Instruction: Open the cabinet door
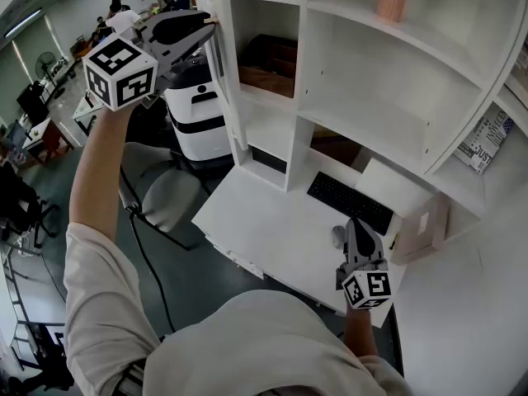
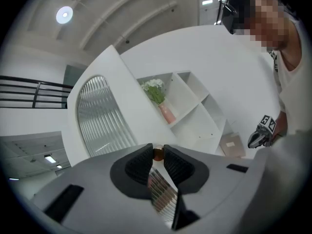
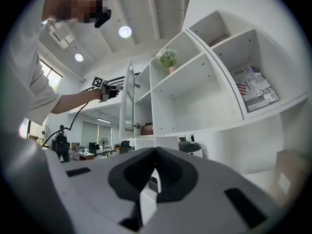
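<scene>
We're clamping the left gripper [image 2: 158, 149] on the small brown knob [image 2: 158, 153] of the door [image 2: 105, 118], pads pinching it from both sides to give us a pull point. The door is standing swung out from the cabinet [image 1: 363, 81] at upper left, so we're judging the task mostly done. The right gripper [image 3: 156, 152] is hanging low over the desk [image 1: 264, 221], jaws together on nothing, clear of the door's swing

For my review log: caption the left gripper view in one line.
Left gripper pinches the knob of the ribbed-glass cabinet door, flower vase on shelves behind.
</scene>
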The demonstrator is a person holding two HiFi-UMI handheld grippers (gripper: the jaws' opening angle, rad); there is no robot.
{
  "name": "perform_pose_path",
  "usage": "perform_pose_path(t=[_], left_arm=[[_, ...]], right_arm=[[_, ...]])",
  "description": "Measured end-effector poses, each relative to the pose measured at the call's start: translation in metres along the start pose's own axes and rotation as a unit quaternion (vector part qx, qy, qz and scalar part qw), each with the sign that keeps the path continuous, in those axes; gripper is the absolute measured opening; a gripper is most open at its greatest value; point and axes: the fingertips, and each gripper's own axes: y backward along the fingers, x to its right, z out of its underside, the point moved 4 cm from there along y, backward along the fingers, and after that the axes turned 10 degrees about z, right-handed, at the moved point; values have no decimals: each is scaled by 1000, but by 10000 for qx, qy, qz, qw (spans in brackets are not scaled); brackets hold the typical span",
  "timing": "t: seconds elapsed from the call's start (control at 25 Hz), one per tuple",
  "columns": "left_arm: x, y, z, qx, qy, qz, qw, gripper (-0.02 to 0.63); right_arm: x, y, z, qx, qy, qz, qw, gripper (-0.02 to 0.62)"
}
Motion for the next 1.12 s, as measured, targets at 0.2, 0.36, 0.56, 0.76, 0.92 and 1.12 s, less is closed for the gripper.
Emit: perform_pose_path(t=[0.2, 0.36, 0.56, 0.76, 0.92, 1.12], left_arm=[[-4, 21, 4, 129, 143, 185, 9996, 71], [-7, 38, 8, 176, 311, 293, 9989, 72], [-12, 56, 13, 313, 413, 443, 9977, 72], [-21, 75, 21, 476, 526, 672, 9952, 74], [-29, 90, 28, 609, 663, 884, 9920, 74], [-38, 102, 35, 760, 832, 1157, 9869, 74]], right_arm=[[-4, -4, 0, -2, 6, -36, 10000, 5], [-8, -8, 1, -24, 13, -68, 10000, 5], [-16, -14, 2, -31, 21, -144, 9999, 5], [-23, -19, 4, -68, 27, -191, 9998, 5], [-26, -25, 4, -91, 39, -227, 9997, 4], [-33, -31, 4, -105, 47, -260, 9996, 5]])
